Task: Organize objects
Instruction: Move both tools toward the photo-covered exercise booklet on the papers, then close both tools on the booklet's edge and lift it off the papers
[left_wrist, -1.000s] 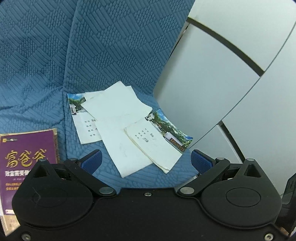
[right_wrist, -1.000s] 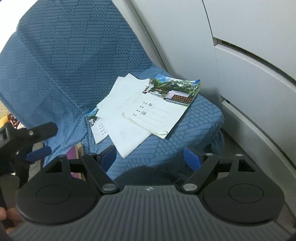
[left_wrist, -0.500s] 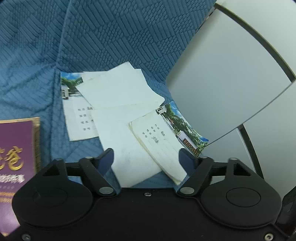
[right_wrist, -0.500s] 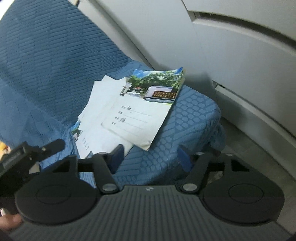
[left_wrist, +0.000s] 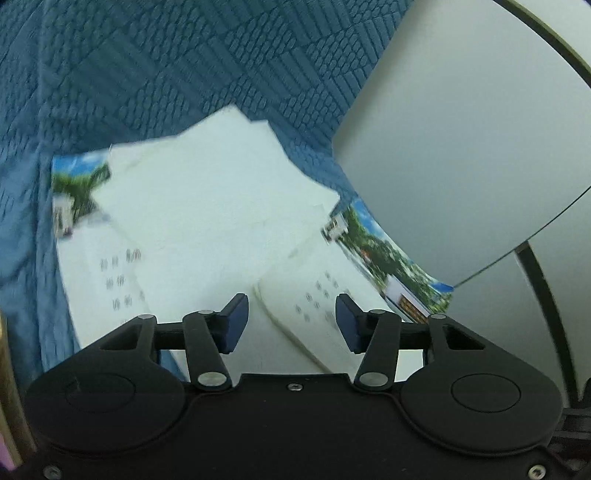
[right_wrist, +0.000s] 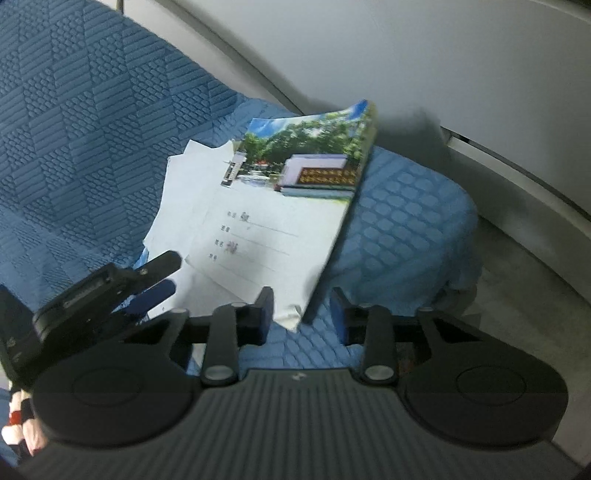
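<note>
The left gripper (left_wrist: 291, 321) points steeply downward, its blue-padded jaws closing with a clear gap between them, and nothing is pinched by the pads. The right gripper (right_wrist: 301, 314) is pitched down likewise, jaws closing and narrower than the left's, the pads not yet pressing on anything. In the right wrist view the left gripper shows at the lower left, close beside the right one.

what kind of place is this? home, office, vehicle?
Probably a home or office sitting corner, not a desk: a seat in blue quilted fabric holds loose white sheets and a photo-cover notebook, beside a smooth white panelled wall. It could also be a vehicle seat.
</note>
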